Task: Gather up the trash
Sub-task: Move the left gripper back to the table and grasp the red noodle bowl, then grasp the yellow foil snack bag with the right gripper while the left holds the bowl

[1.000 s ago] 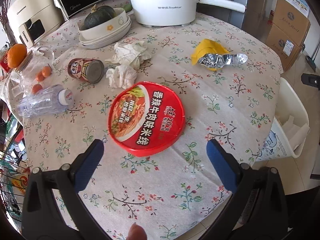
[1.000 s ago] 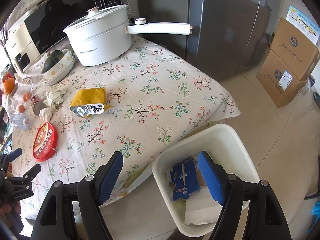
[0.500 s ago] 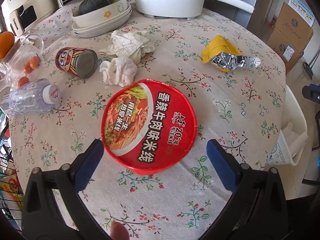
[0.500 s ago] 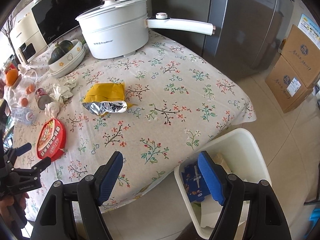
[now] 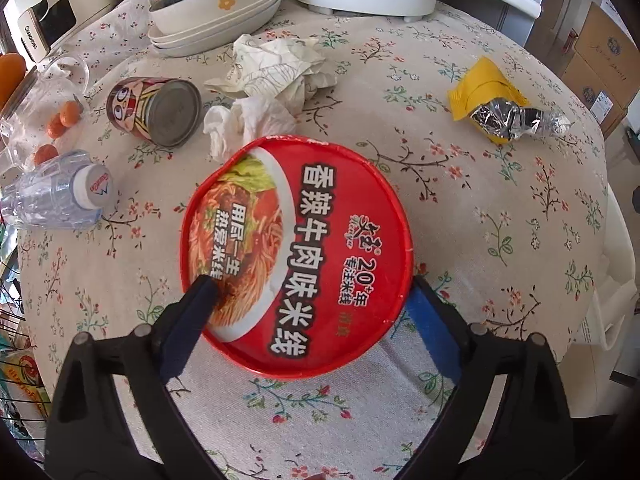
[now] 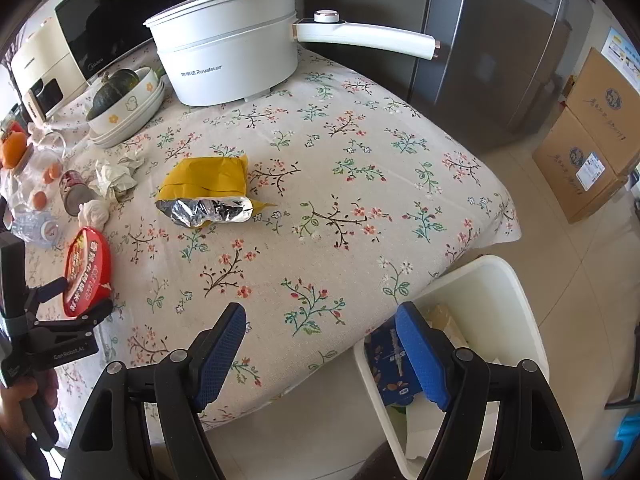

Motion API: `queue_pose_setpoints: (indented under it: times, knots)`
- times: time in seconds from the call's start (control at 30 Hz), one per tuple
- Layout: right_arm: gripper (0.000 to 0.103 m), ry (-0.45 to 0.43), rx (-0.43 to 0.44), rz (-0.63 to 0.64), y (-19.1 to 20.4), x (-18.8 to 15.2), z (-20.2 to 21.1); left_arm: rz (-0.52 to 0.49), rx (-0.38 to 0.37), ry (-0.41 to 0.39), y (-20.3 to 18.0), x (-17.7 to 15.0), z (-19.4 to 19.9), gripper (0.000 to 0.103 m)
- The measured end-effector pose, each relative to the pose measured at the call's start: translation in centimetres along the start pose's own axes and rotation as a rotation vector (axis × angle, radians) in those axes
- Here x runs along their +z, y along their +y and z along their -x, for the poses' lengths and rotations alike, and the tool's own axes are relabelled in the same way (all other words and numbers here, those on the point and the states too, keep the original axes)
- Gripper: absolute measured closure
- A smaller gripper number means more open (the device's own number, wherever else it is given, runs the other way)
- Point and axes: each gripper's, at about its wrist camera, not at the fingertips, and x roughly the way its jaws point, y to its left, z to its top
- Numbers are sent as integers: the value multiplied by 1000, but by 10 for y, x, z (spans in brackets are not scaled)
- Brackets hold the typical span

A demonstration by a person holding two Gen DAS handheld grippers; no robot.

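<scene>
Left tool (image 5: 312, 304) straddles the red noodle bowl (image 5: 296, 256) on the counter (image 5: 480, 208), jaws closing, pads not yet gripping. Right tool (image 6: 320, 344) hangs released, empty, near the white bin (image 6: 500, 292).

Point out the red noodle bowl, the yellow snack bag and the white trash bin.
red noodle bowl (image 5: 304, 264): left wrist view, middle of its printed lid.
yellow snack bag (image 6: 208, 178): right wrist view, yellow upper half above the foil opening.
white trash bin (image 6: 516, 304): right wrist view, far inner wall.
</scene>
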Motion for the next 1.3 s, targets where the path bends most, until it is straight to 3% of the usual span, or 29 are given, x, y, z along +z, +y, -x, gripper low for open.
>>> queue_pose_setpoints:
  times: [0.23,0.5,0.67,0.97,1.17,1.3]
  knots:
    - [24,5,10,1,7,5,-4,-31,-20,-88,-3,2,30,62]
    - [24,1,16,11,15,6,-4,10,6,-174,16,4,62,83]
    - [24,-16,32,10,19,11,-2,93,17,-206,42,1,75,87]
    - [24,-51,82,-20,27,32,-18,225,46,-195,88,-16,82,87]
    - [24,-92,107,-14,45,52,-32,290,-27,-207,108,-27,90,87]
    - [24,-100,59,71,68,57,-45,292,-64,-211,109,-30,95,87]
